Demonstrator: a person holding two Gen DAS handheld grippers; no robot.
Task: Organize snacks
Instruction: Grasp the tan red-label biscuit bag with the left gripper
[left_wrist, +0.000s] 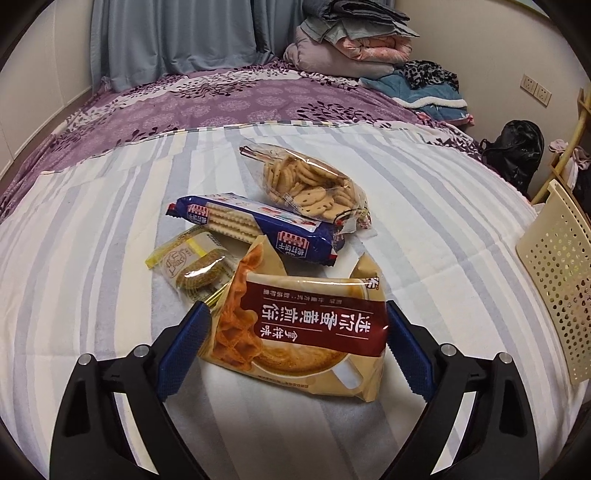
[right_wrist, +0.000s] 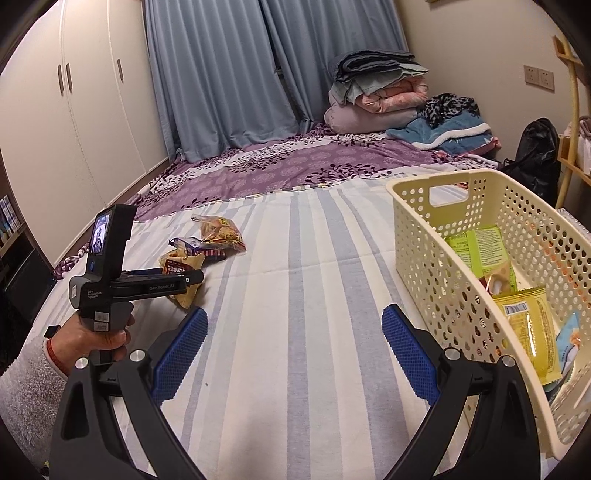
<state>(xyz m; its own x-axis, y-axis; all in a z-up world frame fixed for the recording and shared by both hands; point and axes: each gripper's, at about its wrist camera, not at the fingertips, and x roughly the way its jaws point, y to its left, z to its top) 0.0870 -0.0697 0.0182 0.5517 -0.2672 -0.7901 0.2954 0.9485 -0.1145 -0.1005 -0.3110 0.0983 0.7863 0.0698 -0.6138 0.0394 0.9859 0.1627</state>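
Left hand-held gripper (left_wrist: 295, 343) tilted down, spread around egg-roll packet (left_wrist: 303, 325); right hand-held gripper (right_wrist: 295, 343) spread, empty.

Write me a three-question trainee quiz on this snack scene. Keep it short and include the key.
1. Which packet lies between the pads of the left tongs?
A. the blue cracker packet
B. the brown packet with the red label
C. the clear bag of round biscuits

2. True or false: the cream basket has nothing in it.

3. Fill in: the right tongs are ____, with only striped sheet between them.

Key: 1 B. 2 False, as several snack packets lie inside. 3 Open.
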